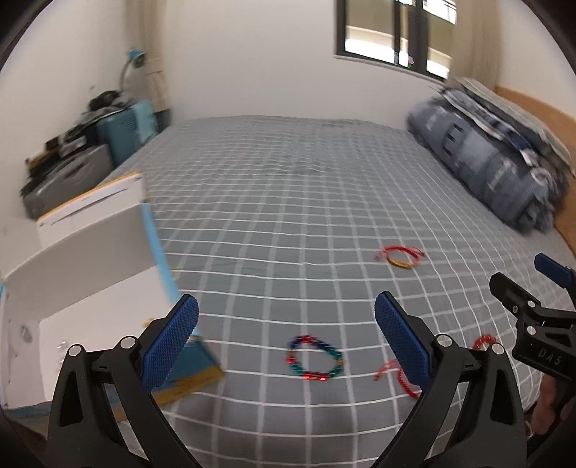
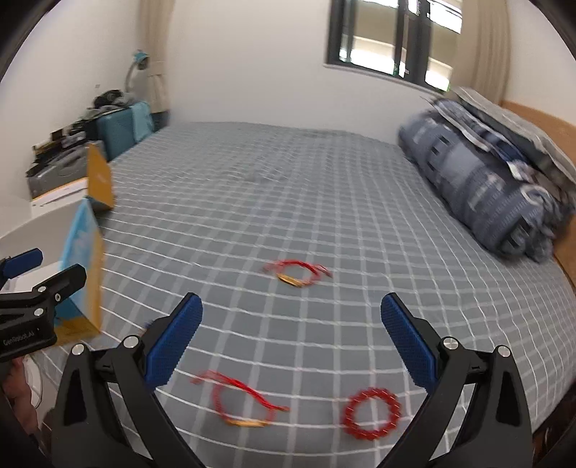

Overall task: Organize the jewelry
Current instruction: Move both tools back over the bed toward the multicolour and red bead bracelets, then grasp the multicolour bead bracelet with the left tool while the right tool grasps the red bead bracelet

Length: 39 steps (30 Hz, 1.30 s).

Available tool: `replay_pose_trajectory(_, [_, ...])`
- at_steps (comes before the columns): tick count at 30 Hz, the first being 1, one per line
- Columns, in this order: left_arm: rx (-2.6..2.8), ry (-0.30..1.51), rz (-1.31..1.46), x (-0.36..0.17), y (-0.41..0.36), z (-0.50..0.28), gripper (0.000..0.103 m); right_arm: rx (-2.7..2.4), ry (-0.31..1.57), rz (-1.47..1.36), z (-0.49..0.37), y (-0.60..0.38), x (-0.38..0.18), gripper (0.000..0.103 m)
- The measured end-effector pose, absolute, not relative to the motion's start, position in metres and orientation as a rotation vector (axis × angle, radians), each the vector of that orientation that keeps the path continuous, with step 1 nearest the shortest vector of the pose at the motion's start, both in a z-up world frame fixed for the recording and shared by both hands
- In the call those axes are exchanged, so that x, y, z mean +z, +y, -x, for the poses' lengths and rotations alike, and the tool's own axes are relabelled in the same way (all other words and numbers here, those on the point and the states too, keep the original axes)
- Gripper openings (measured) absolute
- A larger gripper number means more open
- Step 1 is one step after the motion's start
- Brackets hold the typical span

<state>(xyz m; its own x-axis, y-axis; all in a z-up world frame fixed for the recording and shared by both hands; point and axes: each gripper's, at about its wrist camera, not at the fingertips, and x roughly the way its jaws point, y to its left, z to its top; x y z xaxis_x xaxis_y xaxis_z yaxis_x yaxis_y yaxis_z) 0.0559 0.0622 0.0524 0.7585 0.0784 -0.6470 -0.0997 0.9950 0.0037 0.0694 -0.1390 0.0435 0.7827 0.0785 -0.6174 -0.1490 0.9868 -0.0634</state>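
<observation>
Both grippers up over the bed (image 1: 288,223), grey sheet w/ white grid. Left gripper (image 1: 286,342) spread wide, blue pads far apart, nothing between them. Right gripper (image 2: 291,345) same story: jaws wide, holding nothing.

Jewelry's all loose on the sheet. Left wrist view: multicolour bead bracelet (image 1: 315,358), blue/green/red beads, lies flat just ahead, between the two fingers. Far red cord bracelet (image 1: 397,256) w/ a gold piece sits further up the bed, to the right. Right wrist view: near red cord bracelet (image 2: 239,403), also w/ a gold bar, lies close in by the left finger. Red coil ring (image 2: 371,414) sits near it, by the right finger, not touching it. Far cord bracelet shows here too, mid-sheet, well apart from both.

Open box (image 1: 90,273) at the bed's left edge, white inside, blue and yellow outside; left gripper's near finger overlaps its corner in view, can't tell if touching. Box is blurred.

Rolled blue quilt (image 2: 486,187) along the right side by the wooden headboard. Window (image 2: 392,32) on the back wall. Cluttered shelf w/ teal case (image 2: 122,129) far left.
</observation>
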Motion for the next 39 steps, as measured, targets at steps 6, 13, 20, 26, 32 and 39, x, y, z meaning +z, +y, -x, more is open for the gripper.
replay_pose_trajectory(6, [0.053, 0.722, 0.026, 0.026, 0.037, -0.07, 0.097, 0.062, 0.72, 0.093, -0.07, -0.18, 0.011, 0.095])
replay_pose_trajectory(13, [0.045, 0.768, 0.047, -0.012, 0.038, -0.08, 0.097, 0.012, 0.775, 0.068, -0.07, -0.213, -0.031, 0.095])
replay_pose_trajectory(20, [0.036, 0.803, 0.077, -0.043, 0.043, -0.086, 0.097, 0.007, 0.814, 0.082, -0.071, -0.222, -0.06, 0.095])
replay_pose_trajectory(26, [0.012, 0.891, 0.1, -0.073, 0.045, -0.091, 0.097, 0.009, 0.868, 0.095, -0.078, -0.222, -0.081, 0.093])
replay_pose_trajectory(32, [0.015, 0.935, 0.1, -0.086, 0.048, -0.096, 0.097, 0.019, 0.943, 0.102, -0.085, -0.216, -0.1, 0.085])
replay_pose_trajectory(39, [0.038, 0.957, 0.075, -0.093, 0.046, -0.099, 0.097, 0.007, 0.949, 0.131, -0.083, -0.208, -0.106, 0.079])
